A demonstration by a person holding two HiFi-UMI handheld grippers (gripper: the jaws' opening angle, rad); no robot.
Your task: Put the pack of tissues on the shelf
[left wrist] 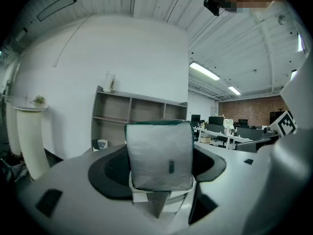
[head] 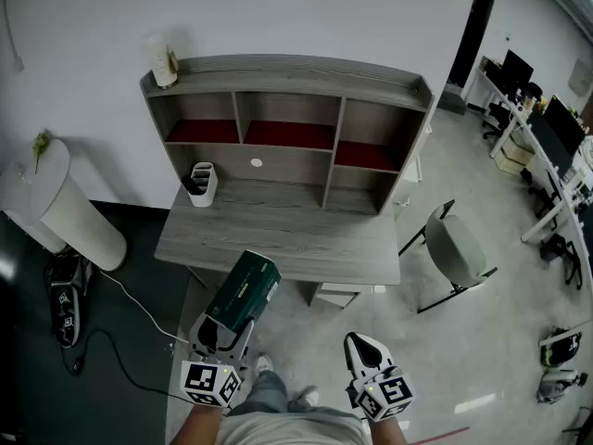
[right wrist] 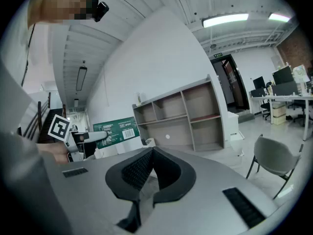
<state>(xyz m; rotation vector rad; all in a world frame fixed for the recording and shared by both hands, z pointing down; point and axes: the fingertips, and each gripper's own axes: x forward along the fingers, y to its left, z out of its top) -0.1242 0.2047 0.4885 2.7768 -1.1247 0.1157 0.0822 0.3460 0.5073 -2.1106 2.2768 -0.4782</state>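
Observation:
A dark green pack of tissues (head: pixel 243 291) is clamped in my left gripper (head: pixel 222 330), in front of the desk's near edge. In the left gripper view the pack's pale end face (left wrist: pixel 160 154) fills the space between the jaws. The right gripper view shows the same pack (right wrist: pixel 113 132) from the side, with a barcode on it. My right gripper (head: pixel 364 349) hangs beside it at the lower middle, its jaws closed together with nothing between them (right wrist: pixel 149 156). The grey shelf unit (head: pixel 287 77) stands on the back of the desk, with open compartments under a top board.
A white holder (head: pixel 202 184) stands on the desk (head: pixel 278 239) at the left. A small vase (head: pixel 164 63) sits on the shelf's top left. A grey chair (head: pixel 456 248) is right of the desk, a white column (head: pixel 65 207) left of it. Office desks fill the far right.

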